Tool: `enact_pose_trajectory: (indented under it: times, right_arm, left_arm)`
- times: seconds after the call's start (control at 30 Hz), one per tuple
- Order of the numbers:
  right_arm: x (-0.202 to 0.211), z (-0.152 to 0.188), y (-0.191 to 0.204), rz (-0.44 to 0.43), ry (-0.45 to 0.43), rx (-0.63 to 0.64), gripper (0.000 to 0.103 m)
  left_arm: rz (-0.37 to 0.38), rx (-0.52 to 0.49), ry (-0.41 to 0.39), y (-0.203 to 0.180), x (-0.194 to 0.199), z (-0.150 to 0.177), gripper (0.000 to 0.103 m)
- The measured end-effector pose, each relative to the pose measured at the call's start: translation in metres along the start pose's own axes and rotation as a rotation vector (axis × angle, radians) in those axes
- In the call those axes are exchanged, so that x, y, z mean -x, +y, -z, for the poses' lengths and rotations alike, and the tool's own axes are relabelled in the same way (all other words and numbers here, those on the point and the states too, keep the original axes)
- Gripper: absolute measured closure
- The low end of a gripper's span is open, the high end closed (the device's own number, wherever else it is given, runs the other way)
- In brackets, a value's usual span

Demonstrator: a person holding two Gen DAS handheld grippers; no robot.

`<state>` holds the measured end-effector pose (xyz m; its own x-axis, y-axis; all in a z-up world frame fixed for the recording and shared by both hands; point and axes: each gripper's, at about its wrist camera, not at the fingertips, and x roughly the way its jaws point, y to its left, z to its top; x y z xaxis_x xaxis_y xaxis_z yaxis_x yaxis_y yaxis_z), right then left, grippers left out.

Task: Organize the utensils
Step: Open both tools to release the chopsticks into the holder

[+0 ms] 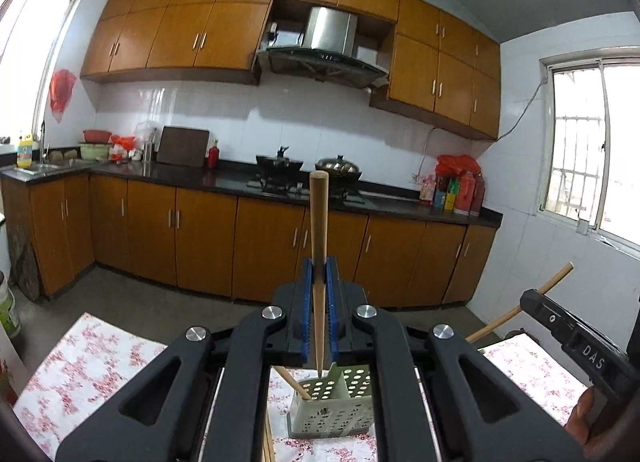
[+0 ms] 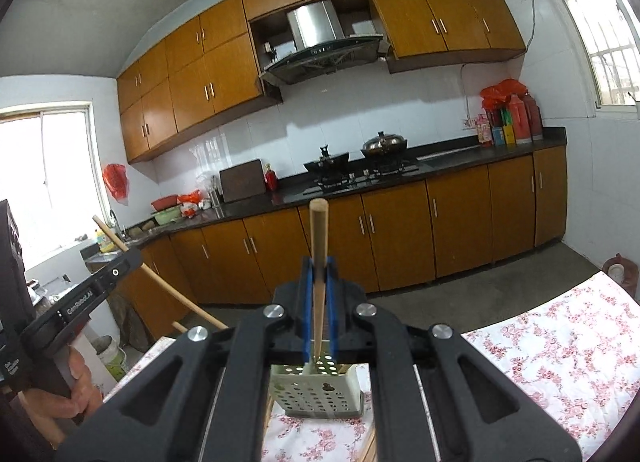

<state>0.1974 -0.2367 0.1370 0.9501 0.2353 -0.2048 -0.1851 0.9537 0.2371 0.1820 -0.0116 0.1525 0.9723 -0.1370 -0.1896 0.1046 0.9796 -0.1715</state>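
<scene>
My left gripper (image 1: 319, 264) is shut on a wooden chopstick (image 1: 319, 222) that stands upright, its thin tip over the pale green perforated utensil holder (image 1: 332, 410). One more chopstick (image 1: 294, 382) leans in the holder. My right gripper (image 2: 319, 264) is shut on another upright wooden chopstick (image 2: 319, 238), its tip just above the same holder (image 2: 316, 390). The right gripper also shows at the right of the left wrist view (image 1: 560, 326), and the left gripper at the left of the right wrist view (image 2: 80, 302).
The holder stands on a table with a pink floral cloth (image 1: 100, 366). More chopsticks (image 1: 268, 446) lie on the cloth beside the holder. Behind is a kitchen counter (image 1: 240, 178) with a stove, pots and bottles.
</scene>
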Motion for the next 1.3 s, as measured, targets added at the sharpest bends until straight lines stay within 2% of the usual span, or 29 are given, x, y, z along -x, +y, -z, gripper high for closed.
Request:
enact_pose_trajectory:
  times: [0.17,0.5,0.57,0.7,0.83,1.0,1.1,1.3]
  right_arm:
    - [-0.025,0.017,-0.003,0.017,0.058,-0.005,0.096]
    - [-0.043,0.030,-0.004,0.024,0.104,-0.003,0.095]
    - [-0.040,0.030,-0.005,0.025,0.101,-0.010,0.092]
    - [-0.029,0.027,-0.007,0.029,0.084,-0.018,0.091]
    - [-0.008,0.024,-0.010,0.040,0.058,-0.015,0.091]
    - [0.018,0.037,-0.020,0.069,0.057,-0.016,0.088]
    - [0.027,0.056,-0.031,0.099,0.098,-0.026,0.088]
    - [0.011,0.123,-0.057,0.151,0.306,-0.077,0.087]
  left_arm:
    - [-0.002,0.016,0.068,0.003,-0.019,0.021,0.096]
    - [0.022,0.006,0.117,0.002,-0.025,0.034,0.096]
    - [0.016,0.012,0.117,0.003,-0.022,0.033,0.095]
    - [0.020,0.027,0.113,0.007,-0.015,0.029,0.094]
    - [0.024,0.042,0.093,0.011,-0.001,0.022,0.082]
    - [0.020,0.035,0.075,0.017,0.021,0.021,0.081]
    - [0.007,0.024,0.086,0.022,0.034,0.027,0.081]
    - [-0.061,-0.022,0.177,0.040,0.045,0.070,0.079]
